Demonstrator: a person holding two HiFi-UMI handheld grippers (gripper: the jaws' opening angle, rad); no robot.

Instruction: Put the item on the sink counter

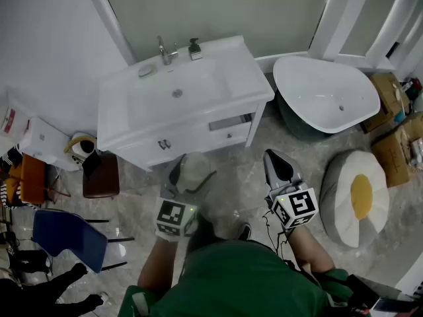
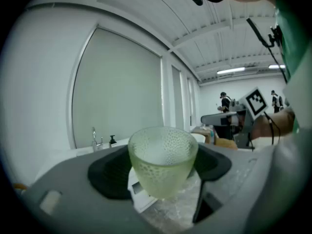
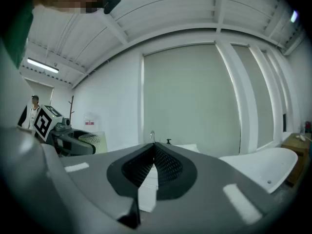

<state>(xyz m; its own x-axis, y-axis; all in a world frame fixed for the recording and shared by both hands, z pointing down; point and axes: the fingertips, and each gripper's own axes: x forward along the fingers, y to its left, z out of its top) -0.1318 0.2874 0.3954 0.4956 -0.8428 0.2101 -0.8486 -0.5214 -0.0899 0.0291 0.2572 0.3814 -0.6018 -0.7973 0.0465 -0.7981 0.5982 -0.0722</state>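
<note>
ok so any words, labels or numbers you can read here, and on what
Nothing here reads as text.
Red and white wall label: too small and blurred to read.
Left marker cube, right marker cube: square patterns only, no letters.
Green glass cup: no print.

Pale green dimpled glass cup (image 2: 163, 162) upright (mouth up) in left gripper (image 1: 190, 177), apart from white sink counter (image 1: 248, 78).

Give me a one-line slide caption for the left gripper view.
Left gripper holds a pale green glass cup between its jaws, facing the sink counter and faucet.
</note>
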